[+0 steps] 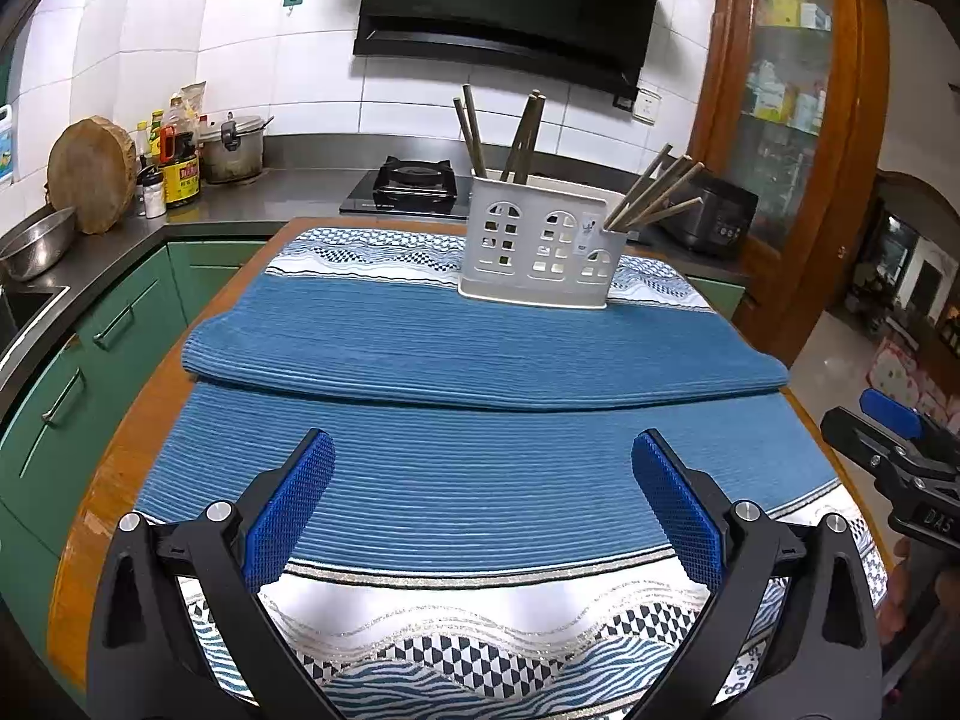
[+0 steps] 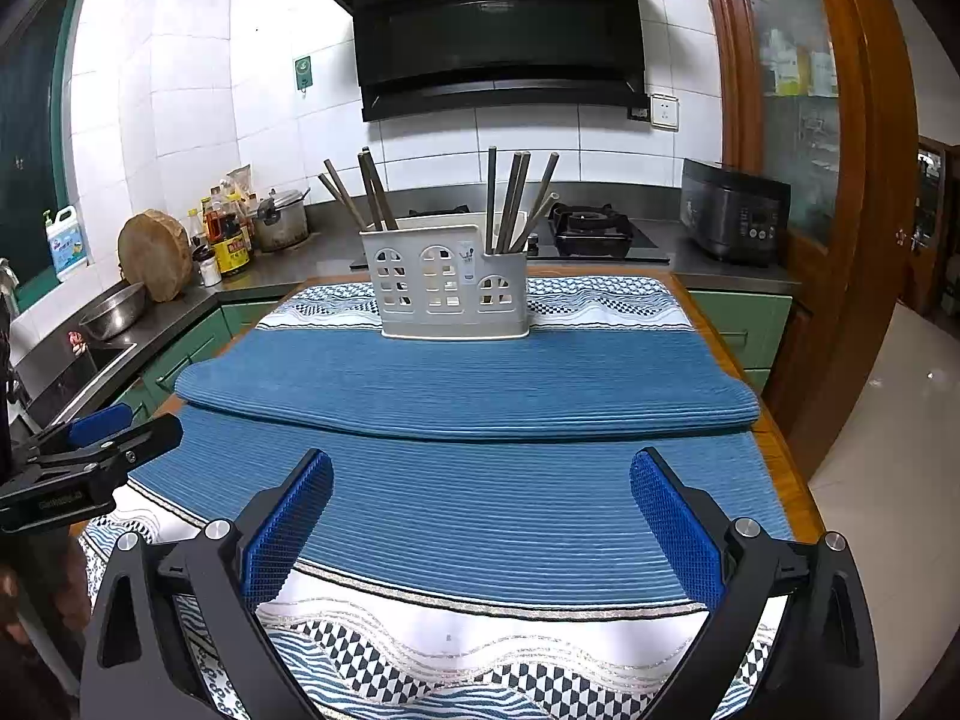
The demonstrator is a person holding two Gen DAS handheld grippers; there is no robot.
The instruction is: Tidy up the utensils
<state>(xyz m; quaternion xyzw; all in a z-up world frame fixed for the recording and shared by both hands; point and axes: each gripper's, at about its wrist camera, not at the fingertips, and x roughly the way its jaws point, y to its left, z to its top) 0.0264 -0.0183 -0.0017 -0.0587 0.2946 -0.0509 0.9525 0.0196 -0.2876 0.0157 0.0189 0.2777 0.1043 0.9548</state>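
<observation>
A white utensil holder (image 1: pixel 537 246) with arched cut-outs stands at the far end of the blue ribbed cloth (image 1: pixel 480 354). Several brown chopsticks (image 1: pixel 522 138) stick up from its left part and several more (image 1: pixel 654 192) lean out of its right part. It also shows in the right wrist view (image 2: pixel 450 288) with chopsticks (image 2: pixel 516 198) in both ends. My left gripper (image 1: pixel 483 450) is open and empty, low over the near cloth. My right gripper (image 2: pixel 480 468) is open and empty too, beside the left one. Each shows at the other view's edge.
The cloth covers a wooden table (image 1: pixel 144 420) and has a fold across its middle. Behind stand a steel counter with a gas hob (image 1: pixel 414 180), bottles, a pot, a round chopping block (image 1: pixel 90 171) and a rice cooker (image 2: pixel 735 210). Green cabinets are left, a wooden cupboard right.
</observation>
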